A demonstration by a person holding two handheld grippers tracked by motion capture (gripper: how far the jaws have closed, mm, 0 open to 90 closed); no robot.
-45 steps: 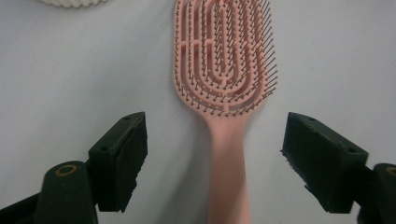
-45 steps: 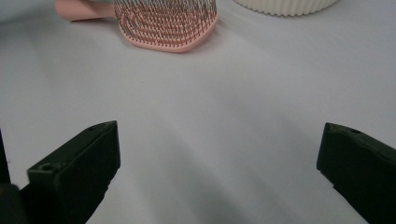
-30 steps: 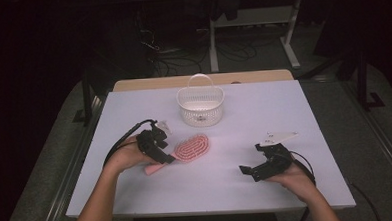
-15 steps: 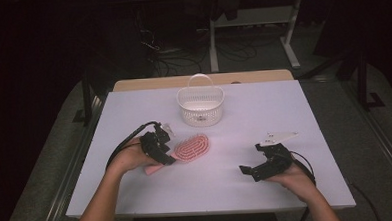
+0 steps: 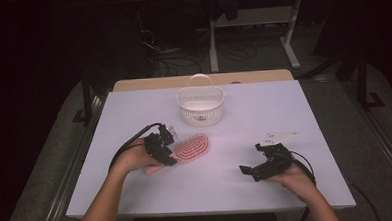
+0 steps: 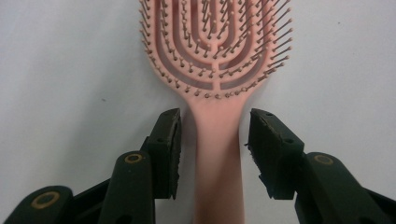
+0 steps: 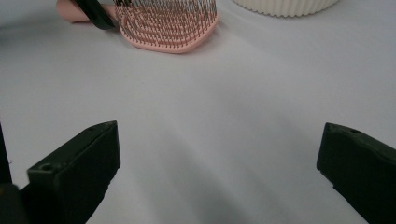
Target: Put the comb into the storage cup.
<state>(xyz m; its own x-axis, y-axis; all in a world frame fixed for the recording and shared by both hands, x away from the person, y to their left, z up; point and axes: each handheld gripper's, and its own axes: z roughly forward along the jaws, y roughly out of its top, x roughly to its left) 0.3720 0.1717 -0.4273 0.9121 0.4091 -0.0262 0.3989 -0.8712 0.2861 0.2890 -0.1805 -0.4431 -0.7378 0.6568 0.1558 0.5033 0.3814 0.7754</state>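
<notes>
A pink hairbrush [image 5: 191, 147] lies bristles up on the white table, left of centre. My left gripper [image 5: 169, 152] straddles its handle. In the left gripper view the brush [image 6: 217, 46] points away and the handle runs between the jaws of the left gripper [image 6: 214, 122]. The jaws have just been closing, and a thin gap remains on each side of the handle. My right gripper [image 5: 250, 159] rests low at the right with its jaws wide apart and nothing between them. The right gripper view has the right gripper [image 7: 219, 149] facing the brush [image 7: 168, 23] across bare table.
A white ribbed basket [image 5: 201, 106] with a handle stands at the back centre of the table [image 5: 294, 111]; its base is in the right gripper view [image 7: 285, 5]. Dark floor, cables and a stand lie beyond the far edge.
The left gripper has slid a little toward the brush along its handle, and its jaws have narrowed around the handle. The right gripper and the basket have not moved.
</notes>
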